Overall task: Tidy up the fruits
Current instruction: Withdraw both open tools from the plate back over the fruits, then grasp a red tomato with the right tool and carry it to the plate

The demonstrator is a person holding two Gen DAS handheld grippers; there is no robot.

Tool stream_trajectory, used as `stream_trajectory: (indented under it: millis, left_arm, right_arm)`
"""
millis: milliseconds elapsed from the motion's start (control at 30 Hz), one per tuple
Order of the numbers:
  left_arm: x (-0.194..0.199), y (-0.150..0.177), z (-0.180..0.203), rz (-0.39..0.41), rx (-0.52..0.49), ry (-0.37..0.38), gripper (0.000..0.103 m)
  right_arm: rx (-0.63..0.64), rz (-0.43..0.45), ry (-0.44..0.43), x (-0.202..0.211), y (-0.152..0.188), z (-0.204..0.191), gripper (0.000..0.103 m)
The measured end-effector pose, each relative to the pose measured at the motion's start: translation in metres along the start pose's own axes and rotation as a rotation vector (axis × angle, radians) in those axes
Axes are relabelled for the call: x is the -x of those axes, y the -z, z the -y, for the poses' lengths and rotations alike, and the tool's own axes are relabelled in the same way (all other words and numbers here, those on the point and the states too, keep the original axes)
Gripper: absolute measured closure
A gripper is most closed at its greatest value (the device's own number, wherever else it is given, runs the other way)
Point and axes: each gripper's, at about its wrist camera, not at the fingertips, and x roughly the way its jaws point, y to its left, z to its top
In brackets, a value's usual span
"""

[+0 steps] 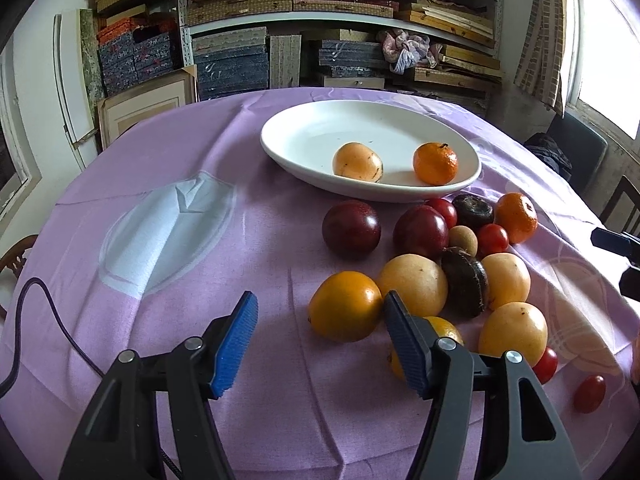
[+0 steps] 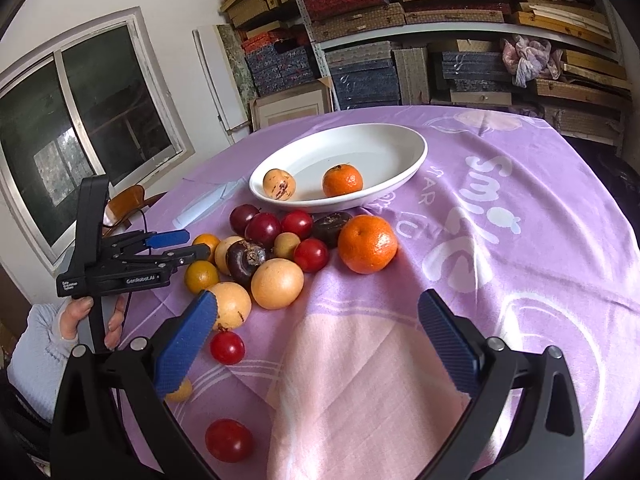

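Note:
A white oval dish [image 1: 304, 140] [image 2: 384, 148] holds a pale yellow fruit [image 1: 357, 161] [image 2: 279, 184] and a mandarin [image 1: 435, 163] [image 2: 342, 180]. A pile of fruit lies on the cloth in front of it: dark red plums [image 1: 351, 229] [image 2: 263, 229], a mandarin [image 1: 516, 217] [image 2: 367, 243], yellow fruits [image 1: 412, 285] [image 2: 277, 284], an orange fruit [image 1: 345, 306] [image 2: 201, 277], dark brown fruits [image 1: 466, 282] [image 2: 244, 258], cherry tomatoes [image 1: 493, 239] [image 2: 311, 255]. My left gripper [image 1: 320, 344] [image 2: 180, 245] is open and empty, just left of the pile. My right gripper [image 2: 316, 344] is open and empty above the cloth's near side.
The round table wears a purple cloth [image 1: 200, 240] [image 2: 520, 240]. Loose cherry tomatoes [image 2: 227, 347] [image 2: 229, 440] [image 1: 589, 393] lie near the table's edge. A black cable [image 1: 48, 320] trails at the left. Shelves of boxes [image 1: 340, 20] stand behind.

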Motion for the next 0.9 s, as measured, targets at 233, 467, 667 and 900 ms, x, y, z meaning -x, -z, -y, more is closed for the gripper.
stream_trajectory:
  millis: [233,467,667,900]
  left_arm:
    - [-0.007,-0.003,0.004,-0.021,-0.033,0.007,0.039]
    - [-0.011,-0.003,-0.001,-0.038,-0.014,0.068,0.049]
    - [-0.018,-0.012,0.001,-0.025,-0.033,0.039,0.049]
    - [-0.025,-0.017,-0.002,-0.044,-0.031,0.065,0.051]
  right_arm:
    - [0.133,-0.030,-0.044,0.016,0.028,-0.030,0.004]
    - [0.300,-0.095,-0.006,0.012,0.056,-0.066,0.041]
    - [0.331,-0.121,-0.022,0.013,0.065,-0.076,0.041]
    - [0.320,-0.161,-0.028,0.014,0.071,-0.077,0.044]
